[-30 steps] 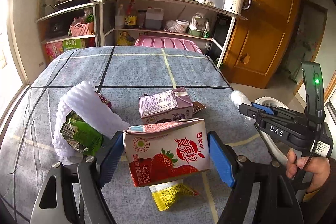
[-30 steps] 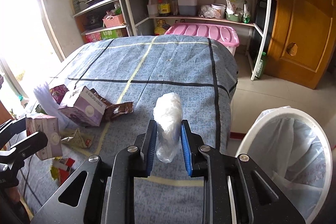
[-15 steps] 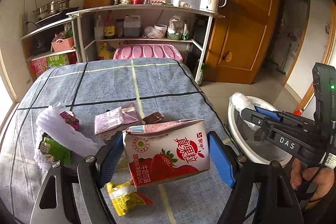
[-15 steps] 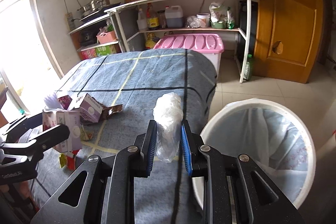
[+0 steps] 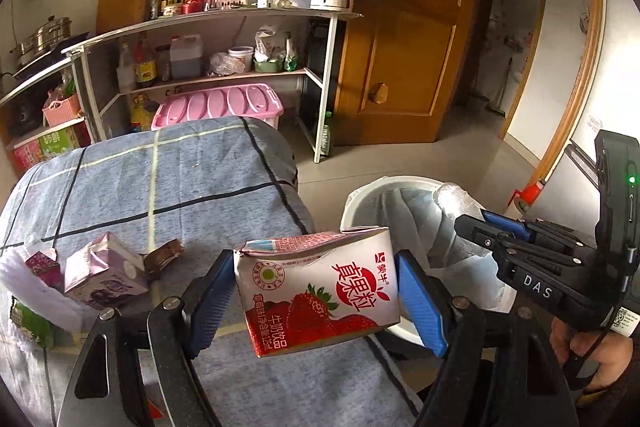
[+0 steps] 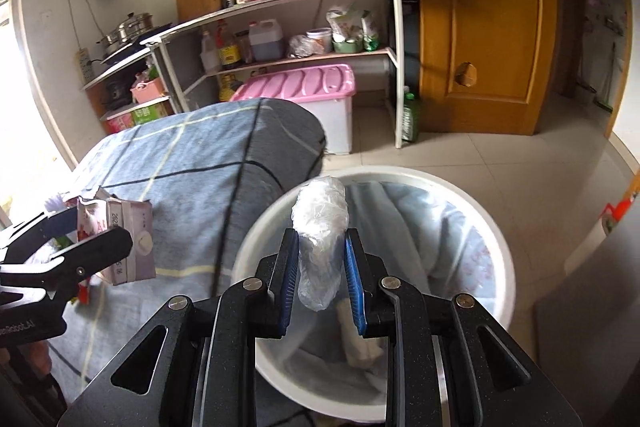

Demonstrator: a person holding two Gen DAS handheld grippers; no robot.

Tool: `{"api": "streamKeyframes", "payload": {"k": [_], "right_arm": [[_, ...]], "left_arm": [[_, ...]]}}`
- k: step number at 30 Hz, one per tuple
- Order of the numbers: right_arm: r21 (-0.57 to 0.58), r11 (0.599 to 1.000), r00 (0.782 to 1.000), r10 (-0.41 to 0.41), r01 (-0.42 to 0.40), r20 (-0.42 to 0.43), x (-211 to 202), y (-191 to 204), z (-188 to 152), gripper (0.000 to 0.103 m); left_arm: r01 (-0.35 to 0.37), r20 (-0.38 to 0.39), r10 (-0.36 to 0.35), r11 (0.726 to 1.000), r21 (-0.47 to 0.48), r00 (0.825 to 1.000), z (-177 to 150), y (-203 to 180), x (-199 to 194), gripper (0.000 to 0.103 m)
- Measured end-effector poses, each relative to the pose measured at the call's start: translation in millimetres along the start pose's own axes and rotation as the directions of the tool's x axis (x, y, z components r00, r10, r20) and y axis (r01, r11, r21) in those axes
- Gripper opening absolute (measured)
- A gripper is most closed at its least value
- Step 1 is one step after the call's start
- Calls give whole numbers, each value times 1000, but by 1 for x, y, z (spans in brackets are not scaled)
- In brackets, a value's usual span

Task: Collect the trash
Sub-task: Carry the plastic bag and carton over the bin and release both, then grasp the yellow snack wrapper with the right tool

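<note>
since the earlier frame we swung toward the white bin (image 6: 496, 251), now centre frame; right gripper (image 6: 322, 259) pinches crumpled plastic (image 6: 320, 223) above it, left gripper (image 5: 316, 301) clamps the strawberry carton (image 5: 320, 291); "das" lower right.

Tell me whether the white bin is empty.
Not empty: the white bin has a liner, and a pale object lies at its bottom.

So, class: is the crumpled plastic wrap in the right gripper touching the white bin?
Apart. The right wrist view shows the plastic wrap clamped between the right gripper's fingers, held in the air above the open bin.
</note>
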State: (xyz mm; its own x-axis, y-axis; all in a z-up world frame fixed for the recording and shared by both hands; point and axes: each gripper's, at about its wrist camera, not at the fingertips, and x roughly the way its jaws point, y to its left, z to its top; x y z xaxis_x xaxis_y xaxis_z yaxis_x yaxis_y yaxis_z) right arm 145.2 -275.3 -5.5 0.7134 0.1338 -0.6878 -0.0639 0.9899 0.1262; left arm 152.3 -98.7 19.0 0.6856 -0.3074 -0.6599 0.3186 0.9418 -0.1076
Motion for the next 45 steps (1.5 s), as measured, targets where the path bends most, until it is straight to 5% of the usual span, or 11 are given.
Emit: {"api": "streamKeyframes", "payload": {"k": [20,21,23,25,45], "right_arm": [[27,993,986,-113,117,-125,27,-61,-30,26],[25,993,986,-115,119,-123,27,-60,-31,29],[24,994,987,-107,111,-117,26,-60,-33,53],[26,995,990,-94,97,-109,25,-60,-34,60],[37,997,997,-72,73,-33,-12,-35,-30,60]], "left_arm": [[77,-114,-71,996,47,991,-2,-63,65,79],[73,-118,-68,996,45,991,-2,-63,66,79],[70,-119,-64,997,45,991,-3,-63,68,79],[79,-124,-74,996,38,990,-4,-62,69,79],[33,-38,-33,999,-5,999,-9,-30,12,79]]}}
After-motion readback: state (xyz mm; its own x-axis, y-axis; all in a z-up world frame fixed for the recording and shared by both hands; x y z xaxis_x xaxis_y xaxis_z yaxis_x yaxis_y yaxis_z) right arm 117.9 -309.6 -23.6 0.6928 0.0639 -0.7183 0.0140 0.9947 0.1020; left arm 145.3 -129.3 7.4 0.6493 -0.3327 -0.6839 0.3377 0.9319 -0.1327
